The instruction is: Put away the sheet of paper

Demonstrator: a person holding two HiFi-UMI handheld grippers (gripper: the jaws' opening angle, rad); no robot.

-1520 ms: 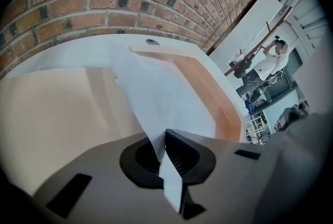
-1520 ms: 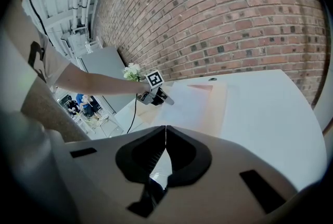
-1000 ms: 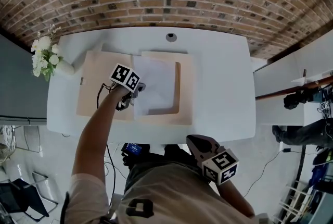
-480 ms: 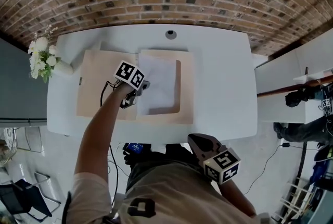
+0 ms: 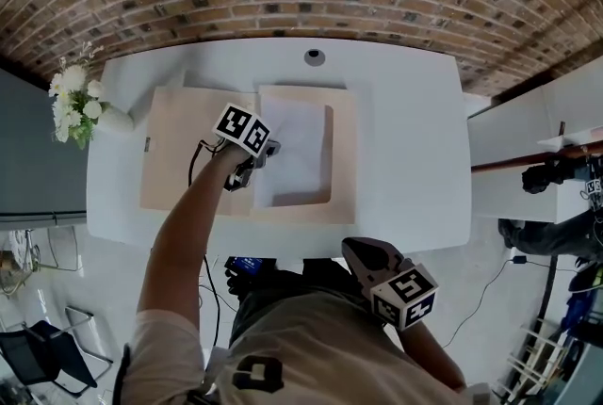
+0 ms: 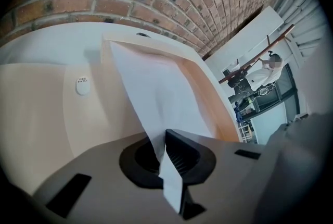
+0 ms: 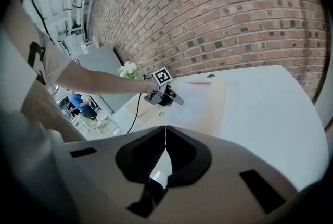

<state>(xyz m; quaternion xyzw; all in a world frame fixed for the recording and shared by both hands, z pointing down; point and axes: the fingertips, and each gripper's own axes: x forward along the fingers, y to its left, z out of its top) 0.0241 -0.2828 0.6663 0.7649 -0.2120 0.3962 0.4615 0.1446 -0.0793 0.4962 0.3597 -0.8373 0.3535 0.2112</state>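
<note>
**Paper pinched over the open folder**

The left gripper (image 6: 165, 139) pinches the left edge of the sheet of paper (image 5: 300, 144), which lies on the right half of the beige folder (image 5: 184, 153). The right gripper (image 7: 165, 137), jaws pressed together and empty, hangs well apart from the folder.

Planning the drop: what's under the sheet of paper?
The open beige folder, its right half showing around the sheet of paper, which the left claw pinches. Anything beneath the sheet itself is covered.
</note>
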